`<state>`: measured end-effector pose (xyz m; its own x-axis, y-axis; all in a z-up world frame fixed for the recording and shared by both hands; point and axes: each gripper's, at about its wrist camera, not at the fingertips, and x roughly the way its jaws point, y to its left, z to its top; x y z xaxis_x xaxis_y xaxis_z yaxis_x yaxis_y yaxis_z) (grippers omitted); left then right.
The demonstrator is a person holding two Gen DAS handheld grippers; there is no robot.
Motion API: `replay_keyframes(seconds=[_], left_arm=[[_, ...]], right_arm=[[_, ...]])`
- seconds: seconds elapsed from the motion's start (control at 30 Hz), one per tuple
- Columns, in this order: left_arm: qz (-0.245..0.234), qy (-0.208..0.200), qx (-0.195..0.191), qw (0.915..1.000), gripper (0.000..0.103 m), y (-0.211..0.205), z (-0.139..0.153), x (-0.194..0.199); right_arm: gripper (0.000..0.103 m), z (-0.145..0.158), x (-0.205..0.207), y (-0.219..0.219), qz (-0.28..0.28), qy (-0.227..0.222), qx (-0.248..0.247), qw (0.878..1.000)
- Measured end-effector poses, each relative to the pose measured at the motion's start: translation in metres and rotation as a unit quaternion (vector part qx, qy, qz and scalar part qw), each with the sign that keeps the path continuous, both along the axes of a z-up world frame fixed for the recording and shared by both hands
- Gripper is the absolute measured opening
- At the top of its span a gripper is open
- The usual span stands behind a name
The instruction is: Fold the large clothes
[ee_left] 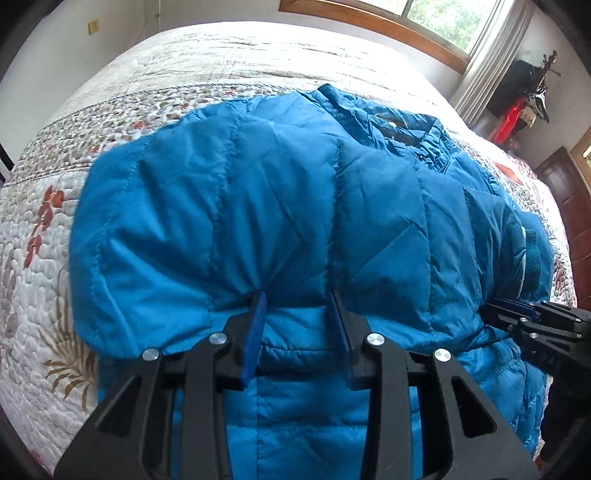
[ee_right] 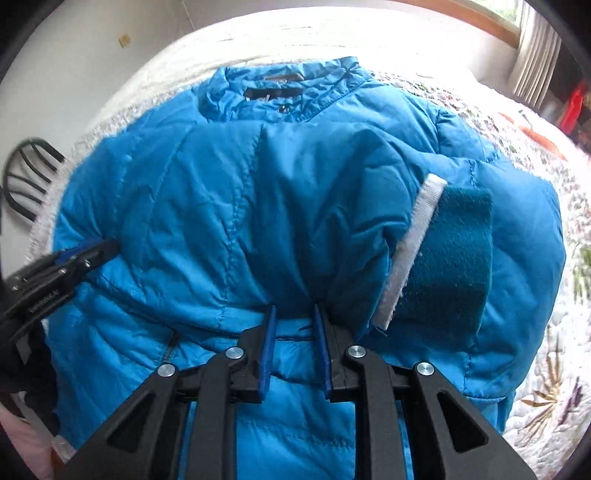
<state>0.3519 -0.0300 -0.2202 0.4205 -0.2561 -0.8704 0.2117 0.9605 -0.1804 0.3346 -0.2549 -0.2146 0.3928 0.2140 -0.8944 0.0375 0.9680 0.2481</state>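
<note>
A blue quilted puffer jacket point(ee_left: 280, 192) lies on the bed, its lower part folded up towards the collar point(ee_left: 402, 125). My left gripper point(ee_left: 297, 297) has its blue fingers pushed into the folded edge, with a bunch of fabric between them. My right gripper point(ee_right: 293, 310) holds the same folded edge in the right wrist view, jacket point(ee_right: 240, 206) fabric pinched between its fingers. A sleeve cuff with a white strip and dark teal lining point(ee_right: 447, 258) lies on top at the right. Each gripper shows in the other's view, the right one point(ee_left: 517, 314) and the left one point(ee_right: 88, 251).
The jacket lies on a floral quilted bedspread point(ee_left: 48, 229) that covers a wide bed. A window point(ee_left: 436, 18) and curtain point(ee_left: 491, 55) are beyond the bed. A dark wooden door point(ee_left: 565, 184) stands at right. A black chair back point(ee_right: 29, 177) shows at left.
</note>
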Motion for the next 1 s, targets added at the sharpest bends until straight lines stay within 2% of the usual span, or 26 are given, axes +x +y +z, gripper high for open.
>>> replay_keyframes(seconds=[0.1,0.2,0.33,0.5,0.57,0.67,0.77,0.83,0.9,0.97,1.0], left_arm=[[0.003,-0.029,-0.002,0.9996,0.040,0.010,0.017,-0.013],[0.003,-0.043,0.002,0.9991,0.040,0.014,0.024,-0.019],[-0.006,-0.032,0.009,0.9994,0.040,0.003,0.015,-0.015],[-0.019,-0.018,0.029,0.9992,0.041,-0.011,-0.009,-0.010],[-0.018,-0.015,0.021,0.9995,0.041,-0.010,-0.011,-0.007],[-0.010,-0.004,0.017,0.9998,0.040,-0.006,-0.004,-0.008],[-0.006,-0.020,0.018,0.9996,0.045,0.006,0.019,-0.026],[-0.006,-0.032,0.021,0.9992,0.062,0.019,0.033,-0.047],[-0.007,-0.040,0.029,0.9988,0.069,0.036,0.042,-0.073],[-0.003,-0.033,0.042,0.9986,0.072,0.053,0.044,-0.099],[0.001,-0.021,0.044,0.9988,0.073,0.067,0.041,-0.116]], right_arm=[[0.021,0.016,-0.013,-0.023,-0.024,-0.015,0.010,1.000],[0.023,0.025,-0.017,-0.033,-0.032,-0.021,0.014,0.999],[0.023,0.025,-0.006,-0.032,-0.024,-0.020,0.013,0.999],[0.019,0.002,0.008,-0.020,-0.025,0.020,-0.016,0.999],[0.019,-0.003,0.009,-0.018,-0.019,0.013,-0.021,1.000],[0.020,0.005,0.003,-0.026,-0.020,0.005,0.005,1.000],[0.024,0.028,-0.028,-0.038,-0.013,-0.029,0.037,0.999],[0.030,0.041,-0.058,-0.041,-0.004,-0.049,0.027,0.998],[0.038,0.048,-0.093,-0.043,-0.001,-0.057,0.011,0.998],[0.041,0.049,-0.132,-0.052,-0.003,-0.057,0.014,0.998],[0.047,0.050,-0.144,-0.055,-0.006,-0.055,0.019,0.998]])
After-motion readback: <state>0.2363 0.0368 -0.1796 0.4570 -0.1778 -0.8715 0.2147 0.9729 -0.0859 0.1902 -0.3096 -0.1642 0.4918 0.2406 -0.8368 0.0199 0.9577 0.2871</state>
